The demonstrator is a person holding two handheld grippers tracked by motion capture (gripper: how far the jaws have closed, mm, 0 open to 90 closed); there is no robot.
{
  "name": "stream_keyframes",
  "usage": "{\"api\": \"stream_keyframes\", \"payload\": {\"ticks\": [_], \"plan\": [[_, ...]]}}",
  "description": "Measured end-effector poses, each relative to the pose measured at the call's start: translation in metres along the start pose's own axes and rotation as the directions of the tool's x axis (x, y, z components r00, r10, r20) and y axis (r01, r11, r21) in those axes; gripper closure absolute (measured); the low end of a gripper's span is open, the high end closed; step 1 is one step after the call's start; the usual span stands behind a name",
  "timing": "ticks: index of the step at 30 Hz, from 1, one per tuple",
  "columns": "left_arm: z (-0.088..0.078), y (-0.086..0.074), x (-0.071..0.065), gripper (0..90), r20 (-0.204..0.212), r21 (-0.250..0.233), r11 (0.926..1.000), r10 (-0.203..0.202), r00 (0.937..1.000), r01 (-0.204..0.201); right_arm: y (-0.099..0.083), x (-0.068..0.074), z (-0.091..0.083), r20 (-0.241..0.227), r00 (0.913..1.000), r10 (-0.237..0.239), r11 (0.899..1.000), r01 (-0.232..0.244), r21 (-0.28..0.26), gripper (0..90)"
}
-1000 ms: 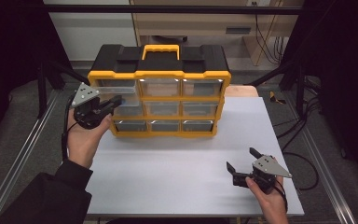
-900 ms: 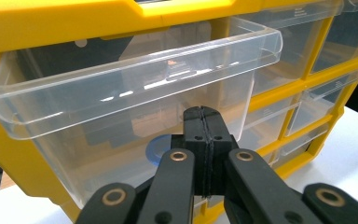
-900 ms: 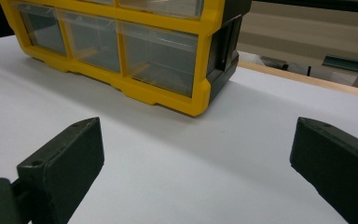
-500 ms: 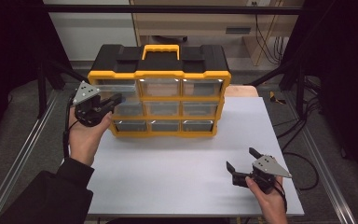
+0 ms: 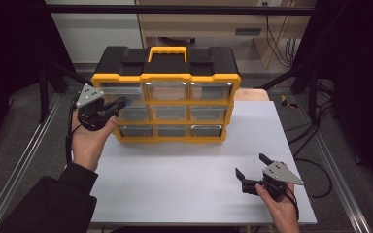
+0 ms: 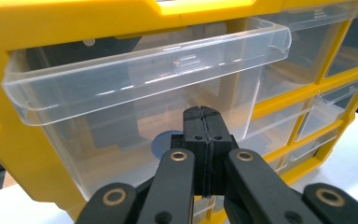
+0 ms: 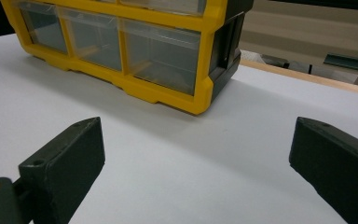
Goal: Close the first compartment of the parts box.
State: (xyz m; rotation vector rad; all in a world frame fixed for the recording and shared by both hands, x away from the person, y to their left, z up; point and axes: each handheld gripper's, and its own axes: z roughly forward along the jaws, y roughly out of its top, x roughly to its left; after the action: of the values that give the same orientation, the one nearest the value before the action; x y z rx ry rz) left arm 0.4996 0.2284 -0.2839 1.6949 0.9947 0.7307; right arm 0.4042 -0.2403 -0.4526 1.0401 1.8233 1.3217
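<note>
- Our left gripper [image 6: 204,122], jaws pressed together on nothing, sits at the clear drawer [image 6: 144,88] in the organizer's [image 5: 167,92] left column, probably to push it.
- Our right gripper [image 5: 252,167] rests wide open and empty on the bench [image 5: 184,179], kept clear.

Organiser [image 5: 167,94] at table's [image 5: 184,184] far edge

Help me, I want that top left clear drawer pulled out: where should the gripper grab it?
Grip the lip along the front top edge of the drawer, coming straight on from the front; it juts forward as a thin ledge the jaws could pinch.
</note>
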Motion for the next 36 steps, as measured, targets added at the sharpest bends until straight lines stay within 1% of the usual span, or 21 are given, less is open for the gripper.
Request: {"api": "stream_keyframes", "payload": {"ticks": [4, 5, 6, 12, 13, 21, 22, 28, 30, 31, 33, 34, 36], "plan": [[0.0007, 0.0002, 0.0013, 89.5, -0.004, 0.003, 1.0, -0.001, 1.0, 0.001, -0.0003, 0.0006, 0.0006, 0.0, 1.0, -0.01, 1.0, 0.01, 0.002, 3.6], [0.0007, 0.0002, 0.0018, 89.5, -0.006, 0.002, 1.0, -0.002, 1.0, 0.002, 0.0001, 0.0012, 0.0, -0.006, 1.0, 0.002, 1.0, -0.002, 0.001, 3.6], [0.0007, 0.0002, 0.0023, 89.5, -0.007, 0.005, 1.0, -0.003, 1.0, 0.003, 0.0002, 0.0007, 0.0002, -0.002, 1.0, -0.004, 1.0, 0.004, -0.002, 3.6], [0.0024, -0.0001, 0.0039, 89.5, -0.012, 0.006, 1.0, -0.006, 0.9999, 0.006, 0.0004, -0.0001, -0.0001, 0.001, 1.0, 0.001, 1.0, -0.001, -0.003, 3.6], [0.0028, -0.0001, 0.004, 89.5, -0.012, 0.008, 1.0, -0.006, 0.9999, 0.006, 0.0005, 0.0003, 0.0, -0.002, 1.0, 0.006, 1.0, -0.006, -0.005, 3.6], [0.0036, 0.0009, 0.0045, 89.5, -0.015, 0.01, 1.0, -0.001, 0.9999, 0.001, 0.0004, 0.0004, 0.001, -0.005, 1.0, -0.004, 1.0, 0.004, -0.005, 3.7], [0.0038, 0.0012, 0.0045, 89.5, -0.016, 0.01, 0.9999, 0.0, 0.9999, 0.0, 0.0006, 0.0009, 0.0007, -0.009, 1.0, 0.003, 1.0, -0.003, -0.002, 3.7], [0.005, 0.0016, 0.0049, 89.5, -0.02, 0.013, 0.9999, 0.001, 0.9998, -0.001, 0.0006, 0.0011, 0.0016, -0.009, 0.9999, -0.012, 1.0, 0.012, -0.002, 4.0], [0.005, 0.0015, 0.0058, 89.5, -0.022, 0.013, 0.9999, 0.002, 0.9998, -0.002, 0.0009, 0.002, 0.0007, -0.013, 0.9999, -0.005, 1.0, 0.005, 0.002, 4.0], [0.0049, 0.0015, 0.0064, 89.5, -0.024, 0.014, 0.9999, 0.001, 0.9997, 0.0, 0.0008, 0.0017, 0.0009, -0.008, 0.9999, -0.01, 1.0, 0.01, -0.001, 4.0], [0.0047, 0.0017, 0.0075, 89.5, -0.024, 0.015, 0.9999, -0.001, 0.9997, 0.001, 0.0008, 0.0018, 0.0006, -0.009, 1.0, -0.001, 1.0, 0.0, -0.004, 4.0], [0.0047, 0.0018, 0.0077, 89.5, -0.025, 0.016, 0.9999, -0.001, 0.9997, 0.002, 0.0006, 0.0011, 0.0006, -0.008, 0.9999, -0.007, 1.0, 0.007, -0.003, 4.0], [0.0047, 0.0018, 0.008, 89.4, -0.025, 0.015, 0.9999, -0.003, 0.9997, 0.004, 0.0005, 0.0014, 0.0006, -0.01, 0.9999, -0.003, 1.0, 0.003, 0.0, 4.0]]}}
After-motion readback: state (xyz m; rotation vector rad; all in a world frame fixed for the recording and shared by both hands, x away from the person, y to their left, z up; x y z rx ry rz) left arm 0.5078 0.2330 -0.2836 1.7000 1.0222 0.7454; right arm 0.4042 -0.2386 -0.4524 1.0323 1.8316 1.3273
